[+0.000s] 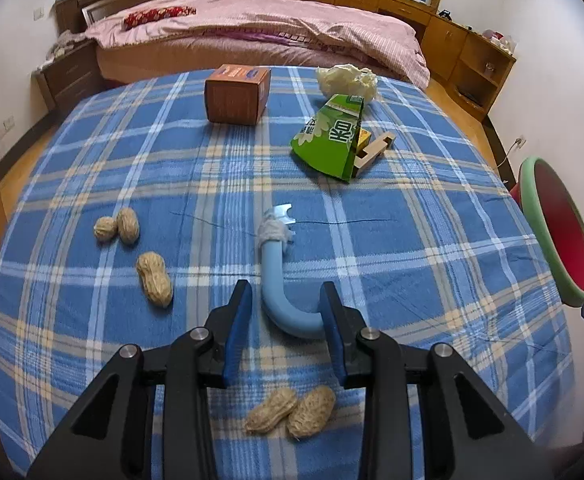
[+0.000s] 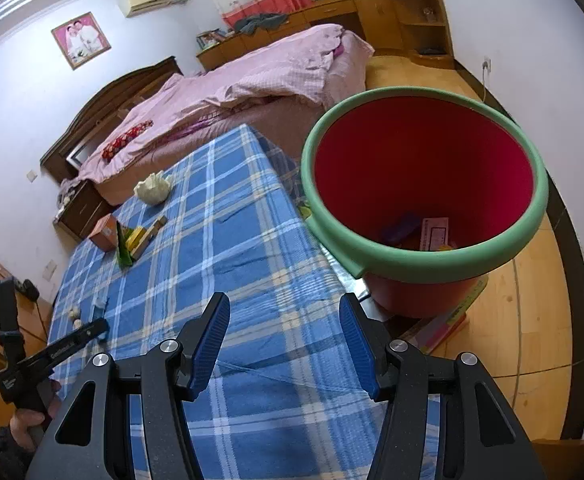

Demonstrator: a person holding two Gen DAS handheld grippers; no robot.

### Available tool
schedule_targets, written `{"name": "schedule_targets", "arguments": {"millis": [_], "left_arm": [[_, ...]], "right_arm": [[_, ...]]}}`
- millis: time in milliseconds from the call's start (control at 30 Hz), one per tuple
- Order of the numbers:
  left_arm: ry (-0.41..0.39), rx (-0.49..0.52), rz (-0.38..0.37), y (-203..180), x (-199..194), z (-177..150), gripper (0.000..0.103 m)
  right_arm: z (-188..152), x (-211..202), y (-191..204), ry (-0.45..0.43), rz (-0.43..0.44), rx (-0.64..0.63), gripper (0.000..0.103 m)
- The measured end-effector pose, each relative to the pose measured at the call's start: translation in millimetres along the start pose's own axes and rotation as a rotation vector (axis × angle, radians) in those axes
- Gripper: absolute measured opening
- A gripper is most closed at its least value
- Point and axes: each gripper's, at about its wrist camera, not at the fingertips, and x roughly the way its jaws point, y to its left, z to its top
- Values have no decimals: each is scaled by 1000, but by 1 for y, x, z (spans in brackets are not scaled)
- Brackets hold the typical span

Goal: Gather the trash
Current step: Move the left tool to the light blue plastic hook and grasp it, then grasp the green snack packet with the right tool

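Left tool stood narrow, unclosed, straddling blue hooked handle, long axis running ahead between pads. Right tool wide, empty, farther off beside bin.

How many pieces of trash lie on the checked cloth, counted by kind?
Peanuts: 5
Blue curved handle piece: 1
Brown box: 1
Green carton: 1
Crumpled pale wrapper: 1
Small wooden and yellow bits behind the carton: number unclear
Total clearly seen: 9
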Motion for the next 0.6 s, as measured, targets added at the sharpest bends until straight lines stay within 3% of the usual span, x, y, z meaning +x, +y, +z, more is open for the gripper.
{"name": "schedule_targets", "arguments": {"millis": [133,400,600], "left_arm": [[-14,9,27,2,1,1,18],[-23,-29,-28,16,-1,9,17],[-84,-50,-33,28,-12,31,17]], "right_arm": [[-1,4,8,11,0,-20,58],[6,15,34,33,16,-73,58],[14,26,62,40,39,-133,58]]}}
